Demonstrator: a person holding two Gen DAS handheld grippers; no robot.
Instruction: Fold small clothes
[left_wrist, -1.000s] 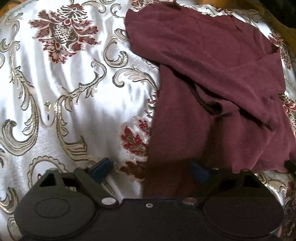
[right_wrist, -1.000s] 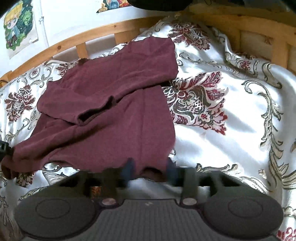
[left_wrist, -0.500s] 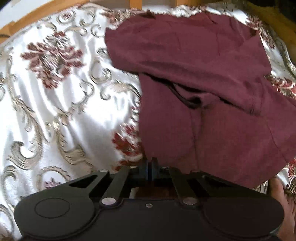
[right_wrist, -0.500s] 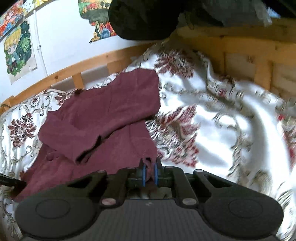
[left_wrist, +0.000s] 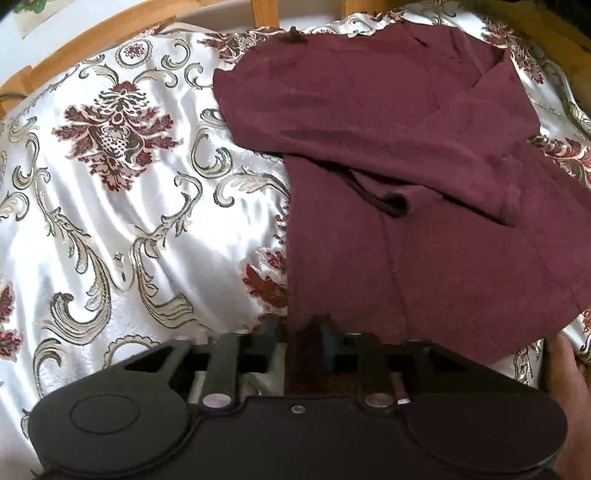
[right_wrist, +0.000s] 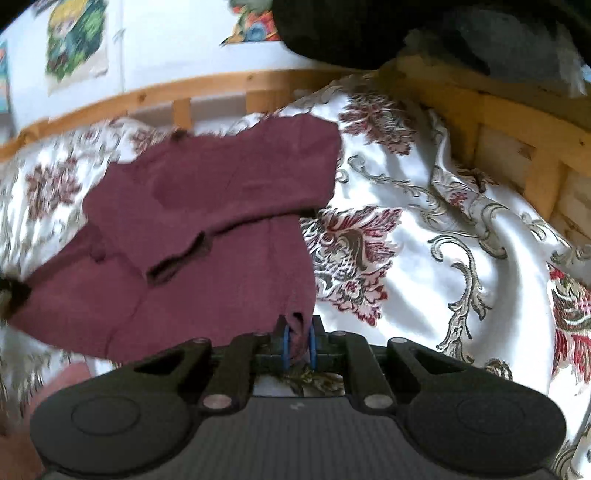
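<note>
Maroon shirt (left_wrist: 424, 155) lies on the bed (left_wrist: 122, 221) at 1 o'clock, one fold laid over (more to do), left tool (left_wrist: 297, 334) and right tool (right_wrist: 298, 341) each clenched on near corners.

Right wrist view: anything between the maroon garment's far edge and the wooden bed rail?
Only patterned bedspread lies between the maroon garment and the wooden rail; the right wrist view shows that strip, though motion blur softens it.

Each wrist view looks forward, low and close, over its own fingers. The left gripper (left_wrist: 297, 334) and right gripper (right_wrist: 299, 341) views share the garment (left_wrist: 424, 155) and bedspread (right_wrist: 461, 258).
</note>
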